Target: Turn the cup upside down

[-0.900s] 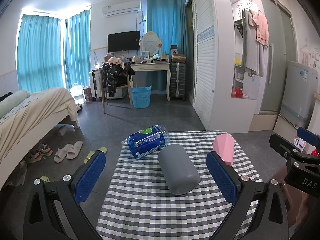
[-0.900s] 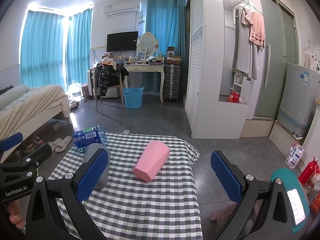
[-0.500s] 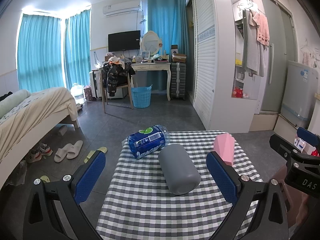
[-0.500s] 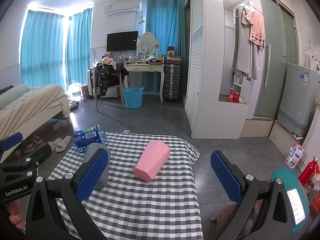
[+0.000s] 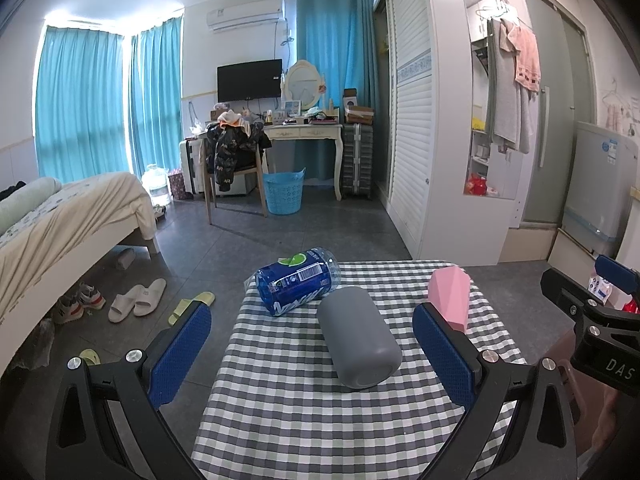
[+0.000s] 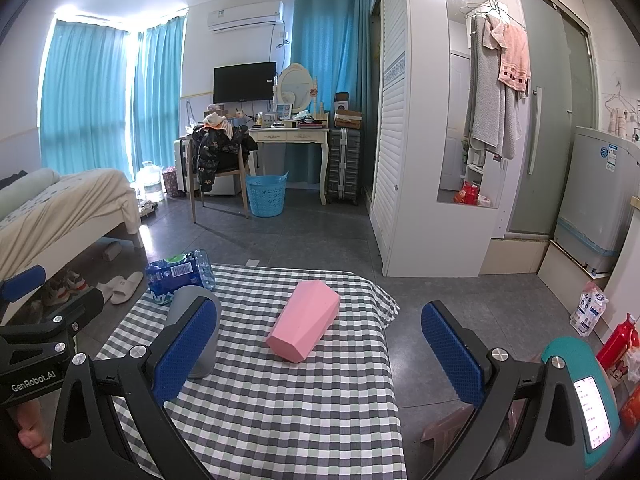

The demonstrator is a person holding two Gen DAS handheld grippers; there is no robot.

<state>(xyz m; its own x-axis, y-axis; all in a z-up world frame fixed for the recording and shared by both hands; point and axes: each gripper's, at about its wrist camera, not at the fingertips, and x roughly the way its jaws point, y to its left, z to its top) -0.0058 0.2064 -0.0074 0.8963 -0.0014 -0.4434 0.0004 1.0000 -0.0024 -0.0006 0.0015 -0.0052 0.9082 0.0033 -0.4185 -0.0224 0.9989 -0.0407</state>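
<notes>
Left wrist: grey cup lies sideways — base toward camera.

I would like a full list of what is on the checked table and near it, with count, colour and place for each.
grey cup: 1, grey, lying on its side, middle of the table
pink cup: 1, pink, faceted, lying on its side, right part of the table
water bottle pack: 1, blue wrap, far left edge of the table
tablecloth: 1, grey and white checks, covers the table
laundry basket: 1, light blue, on the floor by the dressing table
slippers: 1 pair, white, on the floor near the bed
left gripper: 1, black with blue fingers, open, empty
right gripper: 1, black with blue fingers, open, empty
</notes>
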